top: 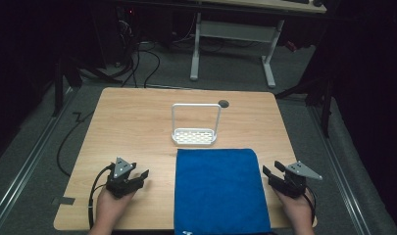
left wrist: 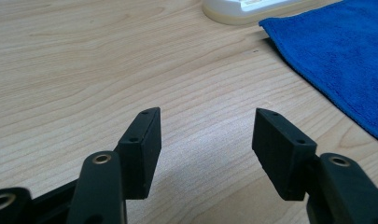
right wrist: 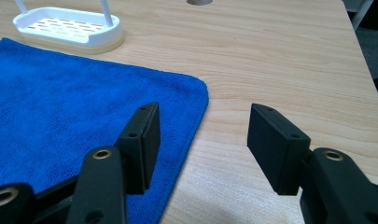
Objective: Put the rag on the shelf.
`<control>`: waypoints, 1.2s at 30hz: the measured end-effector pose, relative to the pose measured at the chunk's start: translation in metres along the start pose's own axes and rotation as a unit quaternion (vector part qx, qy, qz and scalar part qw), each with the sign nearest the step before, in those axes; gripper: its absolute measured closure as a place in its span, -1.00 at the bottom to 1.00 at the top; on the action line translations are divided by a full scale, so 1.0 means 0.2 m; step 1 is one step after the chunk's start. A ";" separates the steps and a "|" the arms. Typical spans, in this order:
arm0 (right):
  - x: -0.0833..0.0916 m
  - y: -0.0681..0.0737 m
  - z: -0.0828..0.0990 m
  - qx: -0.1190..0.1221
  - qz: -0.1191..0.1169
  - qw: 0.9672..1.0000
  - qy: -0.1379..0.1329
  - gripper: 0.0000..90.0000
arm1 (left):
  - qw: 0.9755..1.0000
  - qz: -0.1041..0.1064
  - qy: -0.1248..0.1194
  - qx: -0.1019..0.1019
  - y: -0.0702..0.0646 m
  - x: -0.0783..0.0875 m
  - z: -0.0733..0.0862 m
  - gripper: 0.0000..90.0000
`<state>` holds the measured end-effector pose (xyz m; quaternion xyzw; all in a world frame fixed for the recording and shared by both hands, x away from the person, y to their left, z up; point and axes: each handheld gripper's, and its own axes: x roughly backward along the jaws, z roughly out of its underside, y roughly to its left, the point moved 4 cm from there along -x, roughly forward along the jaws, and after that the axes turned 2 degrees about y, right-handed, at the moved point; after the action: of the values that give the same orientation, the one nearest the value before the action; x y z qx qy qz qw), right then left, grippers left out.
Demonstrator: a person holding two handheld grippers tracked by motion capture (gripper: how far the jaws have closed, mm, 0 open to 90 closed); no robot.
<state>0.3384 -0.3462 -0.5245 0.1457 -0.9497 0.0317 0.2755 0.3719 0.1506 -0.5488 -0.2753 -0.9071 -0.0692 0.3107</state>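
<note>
Blue towel (top: 219,190) flat at the lower centre of the wooden table (top: 132,122), between 2 released grippers.
Left gripper (top: 137,177) at lower left and right gripper (top: 272,169) at lower right rest beside the towel, jaws spread and empty, a hand behind each. Farther up, at frame centre, a white slotted tray with a hoop handle (top: 193,136) stands just past the towel's far edge.

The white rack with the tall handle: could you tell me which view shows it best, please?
The high view shows the white rack whole, handle included. The right gripper view crops the handle; the left gripper view catches only a base edge.
</note>
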 end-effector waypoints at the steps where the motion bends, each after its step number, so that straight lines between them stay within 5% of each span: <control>1: 0.00 0.00 0.00 0.001 -0.003 1.000 -0.004 0.00 | 1.000 0.001 -0.001 0.002 0.00 0.00 0.00 -0.04; 11: 0.01 0.00 -0.01 0.011 0.003 1.000 -0.003 0.02 | 1.000 0.013 0.000 -0.006 -0.10 -0.05 -0.09 -0.05; 21: 0.00 0.02 -0.02 0.017 -0.007 1.000 0.004 -0.04 | 0.999 0.029 0.005 -0.025 -0.25 -0.20 -0.21 -0.06; 36: -0.02 0.04 -0.01 0.021 -0.016 1.000 0.012 -0.05 | 0.999 0.022 0.030 -0.033 -0.31 -0.42 -0.31 -0.04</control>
<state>0.3408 -0.3365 -0.5243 0.1662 -0.9431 0.0490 0.2838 0.4250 0.0416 -0.5469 -0.3028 -0.8886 -0.1002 0.3296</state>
